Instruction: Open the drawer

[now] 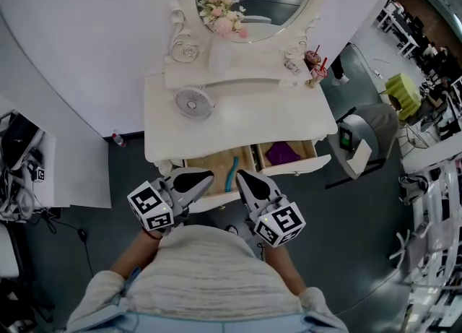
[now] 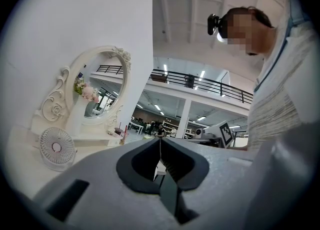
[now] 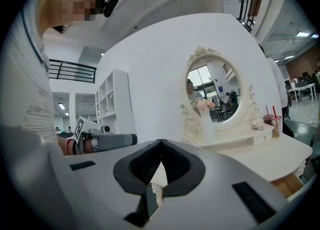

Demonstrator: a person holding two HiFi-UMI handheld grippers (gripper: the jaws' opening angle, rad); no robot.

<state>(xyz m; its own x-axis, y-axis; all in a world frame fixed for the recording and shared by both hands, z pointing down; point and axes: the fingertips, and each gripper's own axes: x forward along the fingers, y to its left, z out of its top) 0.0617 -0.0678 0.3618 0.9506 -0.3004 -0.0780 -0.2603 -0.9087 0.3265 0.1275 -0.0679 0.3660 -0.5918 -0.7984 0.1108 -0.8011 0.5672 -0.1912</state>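
Head view: white vanity table (image 1: 162, 107) with two wood-lined drawers, left drawer (image 1: 216, 167) and right drawer (image 1: 290, 154). Both look pulled out toward you, fronts running side to side. Your left gripper (image 1: 193, 181) is over the left drawer's front, and your right gripper (image 1: 247, 180) is near the divider.

Left gripper view: jaws together, empty, with the drawers below frame.

Right gripper view: jaws together, nothing held. Judged: the task looks done.
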